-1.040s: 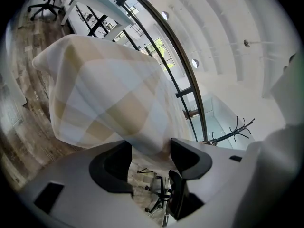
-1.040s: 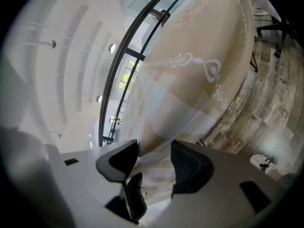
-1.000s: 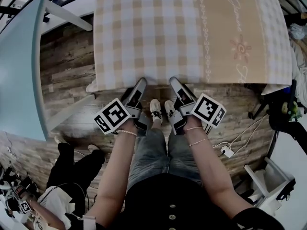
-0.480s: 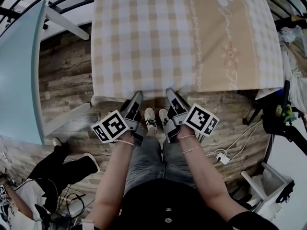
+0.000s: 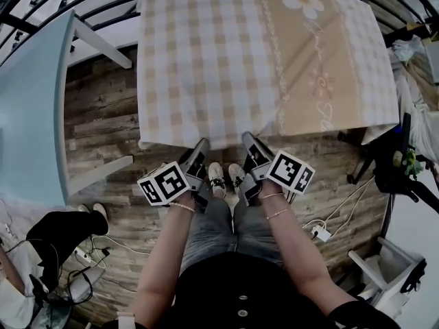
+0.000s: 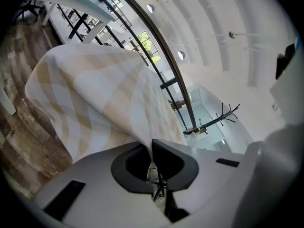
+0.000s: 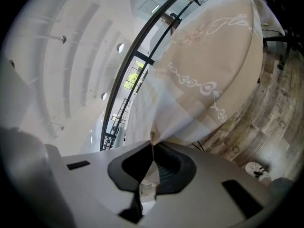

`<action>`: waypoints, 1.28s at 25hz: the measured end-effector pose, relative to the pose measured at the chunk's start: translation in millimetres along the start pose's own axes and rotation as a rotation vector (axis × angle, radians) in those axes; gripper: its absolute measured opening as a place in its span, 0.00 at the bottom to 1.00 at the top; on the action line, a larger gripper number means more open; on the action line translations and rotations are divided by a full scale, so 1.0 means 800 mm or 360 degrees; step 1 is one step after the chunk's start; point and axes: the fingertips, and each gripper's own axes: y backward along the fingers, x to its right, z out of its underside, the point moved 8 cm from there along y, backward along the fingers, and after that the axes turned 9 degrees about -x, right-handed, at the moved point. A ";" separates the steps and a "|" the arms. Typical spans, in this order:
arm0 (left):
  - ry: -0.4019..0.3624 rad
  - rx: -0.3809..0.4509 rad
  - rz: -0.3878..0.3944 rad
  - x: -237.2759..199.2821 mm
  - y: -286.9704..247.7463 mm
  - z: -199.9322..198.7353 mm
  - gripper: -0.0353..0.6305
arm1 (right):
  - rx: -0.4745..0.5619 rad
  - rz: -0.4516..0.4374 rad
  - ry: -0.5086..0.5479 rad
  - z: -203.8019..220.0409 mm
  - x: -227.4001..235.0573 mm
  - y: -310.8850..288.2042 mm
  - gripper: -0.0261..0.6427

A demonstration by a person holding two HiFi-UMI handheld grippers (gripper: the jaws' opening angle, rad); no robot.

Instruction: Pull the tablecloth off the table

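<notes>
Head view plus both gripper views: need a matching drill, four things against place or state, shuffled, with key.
Things:
1. left gripper
2. right gripper
3. tablecloth
4. shoes

Place or state:
A. on the wooden floor, between the two grippers
B. spread out flat, checked, with a beige flower band
C. shut on the cloth's near edge, on the flower-band side
D. shut on the cloth's near edge, on the plain checked side

Pairs: 1-D, 2-C, 3-B, 4-A
</notes>
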 end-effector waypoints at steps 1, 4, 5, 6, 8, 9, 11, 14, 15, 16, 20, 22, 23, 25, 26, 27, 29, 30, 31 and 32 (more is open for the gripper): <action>-0.0004 -0.0006 0.0002 0.006 -0.003 -0.015 0.08 | 0.0010 -0.0008 -0.0012 -0.012 -0.009 -0.005 0.08; -0.0005 -0.0034 -0.0010 0.033 -0.018 -0.054 0.08 | 0.0035 -0.0026 -0.0041 -0.051 -0.033 -0.010 0.08; -0.0008 -0.0042 -0.0016 0.040 -0.021 -0.059 0.08 | 0.0042 -0.0029 -0.0040 -0.058 -0.037 -0.008 0.08; -0.0015 -0.0045 -0.0014 0.044 -0.021 -0.059 0.08 | 0.0049 -0.0031 -0.0029 -0.059 -0.038 -0.005 0.08; -0.0034 -0.0041 0.0011 0.039 -0.014 -0.043 0.08 | 0.0064 -0.0030 0.0020 -0.045 -0.032 0.004 0.08; -0.0042 -0.0038 0.0028 0.033 -0.008 -0.031 0.08 | 0.0071 -0.0028 0.0044 -0.033 -0.028 0.007 0.08; -0.0049 -0.0040 0.0052 0.022 0.003 -0.013 0.08 | 0.0084 -0.0027 0.0065 -0.012 -0.022 0.013 0.08; -0.0050 -0.0050 0.0058 0.029 0.004 -0.011 0.08 | 0.0103 -0.0022 0.0061 -0.013 -0.025 0.019 0.08; -0.0052 -0.0048 0.0058 0.032 0.004 -0.012 0.08 | 0.0108 -0.0025 0.0063 -0.015 -0.027 0.021 0.08; -0.0056 -0.0044 0.0061 0.033 0.007 -0.012 0.08 | 0.0112 -0.0029 0.0067 -0.014 -0.029 0.022 0.08; -0.0071 -0.0016 0.0082 0.033 0.020 -0.005 0.08 | 0.0113 -0.0047 0.0098 -0.003 -0.035 0.027 0.08; -0.0075 -0.0007 0.0085 0.039 0.022 -0.006 0.08 | 0.0108 -0.0051 0.0102 -0.005 -0.037 0.029 0.08; -0.0076 -0.0006 0.0082 0.042 0.022 -0.008 0.08 | 0.0107 -0.0053 0.0101 -0.008 -0.040 0.030 0.08; -0.0077 0.0001 0.0074 0.049 0.022 -0.011 0.08 | 0.0104 -0.0058 0.0108 -0.014 -0.046 0.032 0.08; -0.0078 0.0009 0.0071 0.053 0.024 -0.009 0.08 | 0.0101 -0.0064 0.0115 -0.014 -0.048 0.036 0.08; -0.0083 0.0017 0.0068 0.057 0.027 -0.005 0.08 | 0.0097 -0.0072 0.0121 -0.013 -0.049 0.040 0.08; -0.0094 0.0029 0.0063 0.067 0.032 0.002 0.08 | 0.0090 -0.0088 0.0124 -0.011 -0.051 0.051 0.08; -0.0098 0.0032 0.0059 0.072 0.034 0.003 0.08 | 0.0085 -0.0092 0.0124 -0.012 -0.053 0.056 0.08; -0.0103 0.0033 0.0055 0.078 0.035 0.003 0.08 | 0.0080 -0.0095 0.0124 -0.014 -0.055 0.059 0.08; -0.0107 0.0033 0.0052 0.081 0.036 0.001 0.08 | 0.0076 -0.0097 0.0125 -0.016 -0.058 0.060 0.08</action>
